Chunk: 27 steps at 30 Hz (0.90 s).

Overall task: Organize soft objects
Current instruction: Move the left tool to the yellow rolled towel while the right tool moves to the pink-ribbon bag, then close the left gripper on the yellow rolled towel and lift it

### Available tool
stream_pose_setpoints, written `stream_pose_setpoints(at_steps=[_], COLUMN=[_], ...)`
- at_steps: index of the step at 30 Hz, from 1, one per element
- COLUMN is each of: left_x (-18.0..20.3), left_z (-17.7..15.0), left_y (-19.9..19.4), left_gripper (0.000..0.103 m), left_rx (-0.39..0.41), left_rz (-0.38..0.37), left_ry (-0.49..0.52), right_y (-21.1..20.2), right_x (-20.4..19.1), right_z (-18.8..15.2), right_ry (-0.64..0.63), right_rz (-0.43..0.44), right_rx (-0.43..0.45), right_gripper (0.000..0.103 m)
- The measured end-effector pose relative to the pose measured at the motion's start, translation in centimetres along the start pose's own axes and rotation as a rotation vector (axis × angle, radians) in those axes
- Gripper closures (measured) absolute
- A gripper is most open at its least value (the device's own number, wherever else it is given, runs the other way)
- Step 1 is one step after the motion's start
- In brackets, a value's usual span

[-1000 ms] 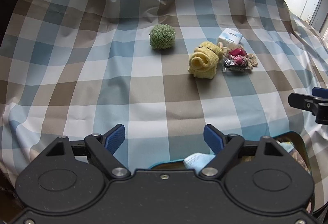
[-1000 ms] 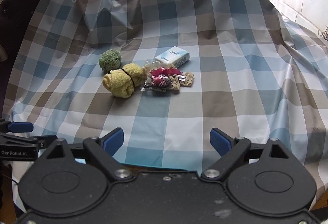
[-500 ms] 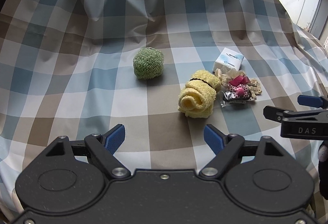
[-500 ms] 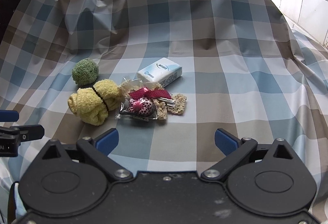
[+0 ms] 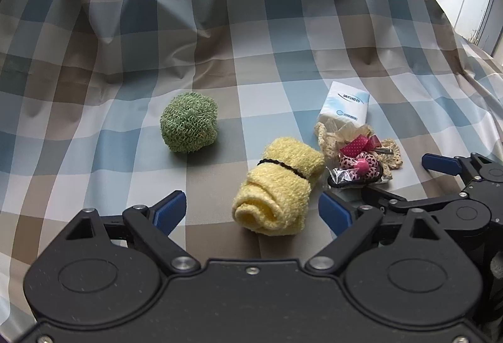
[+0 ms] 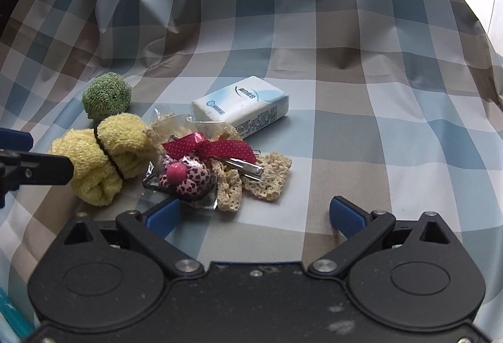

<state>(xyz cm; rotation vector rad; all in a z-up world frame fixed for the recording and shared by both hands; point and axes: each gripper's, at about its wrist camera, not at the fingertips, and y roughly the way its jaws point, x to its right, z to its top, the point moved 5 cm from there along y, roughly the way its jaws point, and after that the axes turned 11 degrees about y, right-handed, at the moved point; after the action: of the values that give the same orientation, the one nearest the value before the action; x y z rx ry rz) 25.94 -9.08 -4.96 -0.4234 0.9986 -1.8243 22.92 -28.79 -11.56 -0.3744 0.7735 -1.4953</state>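
1. The yellow rolled towel point(image 5: 279, 186) lies on the checked cloth point(image 5: 251, 29), bound round its middle by a dark band. Its long axis runs from the spiral end, near the left gripper, away toward the tissue pack point(image 5: 344, 106).
2. Just off the towel's far end sits the bundle with the pink bow point(image 5: 361, 160), touching or all but touching it. The green knitted ball point(image 5: 188, 126) rests apart on the towel's other side.
3. The left gripper point(image 5: 253, 212) hovers right at the towel's spiral end, fingers spread wide and holding nothing. The towel lies between them, nearer the right-hand finger than the left-hand one.
4. The right gripper point(image 6: 254, 215) is also wide open and empty. From it the towel point(image 6: 103, 154) lies off beyond its left-hand finger, while the pink-bow bundle point(image 6: 188, 176) sits almost straight ahead.
5. So the left is plainly nearer the towel. My call: it slides forward along that axis and closes across the roll near the band.
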Motion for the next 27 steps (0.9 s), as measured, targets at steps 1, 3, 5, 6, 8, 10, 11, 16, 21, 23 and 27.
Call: stream_pose_setpoints(at_steps=[1,3,5,6,8,10,11,16,21,23,27], left_x=[0.2,0.6,0.9,0.9,0.7,0.3,0.1,-0.5,-0.8,-0.9,-1.3], left_z=[0.2,0.6,0.9,1.0,1.1,1.1,1.1,1.1,1.4,1.5,1.1], left_y=[0.3,1.1,1.9,2.3,2.7,3.1,3.4,4.2,4.8,5.1,6.8], left_gripper=[0.012,0.012,0.012,0.012,0.012,0.011,0.009,0.004,0.006,0.006,0.006], left_rx=[-0.001,-0.008,-0.021,-0.027,-0.031,-0.036,-0.039,-0.039,-0.04,-0.048,-0.131], left_rz=[0.007,0.026,0.041,0.044,0.051,0.056,0.047,-0.004,-0.067,-0.096,-0.147], left_ry=[0.011,0.036,0.056,0.062,0.067,0.071,0.071,0.093,0.124,0.138,0.114], right_y=[0.1,0.1,0.0,0.0,-0.1,-0.1,0.0,0.0,0.1,0.2,0.2], right_x=[0.0,-0.2,-0.1,0.0,0.1,0.0,0.0,-0.2,-0.5,-0.6,-0.6], right_z=[-0.1,-0.1,-0.1,-0.1,-0.1,-0.1,-0.1,-0.2,-0.3,-0.3,-0.3], right_ry=[-0.009,-0.023,-0.013,-0.007,0.001,-0.003,-0.008,-0.03,-0.051,-0.059,-0.066], right_rz=[-0.003,0.004,0.02,0.026,0.034,0.03,0.027,0.01,-0.008,-0.015,-0.015], right_rx=[0.009,0.017,0.02,0.022,0.024,0.023,0.022,0.018,0.013,0.011,0.008], right_gripper=[0.0,0.0,0.0,0.0,0.0,0.0,0.0,0.0,0.0,0.0,0.0])
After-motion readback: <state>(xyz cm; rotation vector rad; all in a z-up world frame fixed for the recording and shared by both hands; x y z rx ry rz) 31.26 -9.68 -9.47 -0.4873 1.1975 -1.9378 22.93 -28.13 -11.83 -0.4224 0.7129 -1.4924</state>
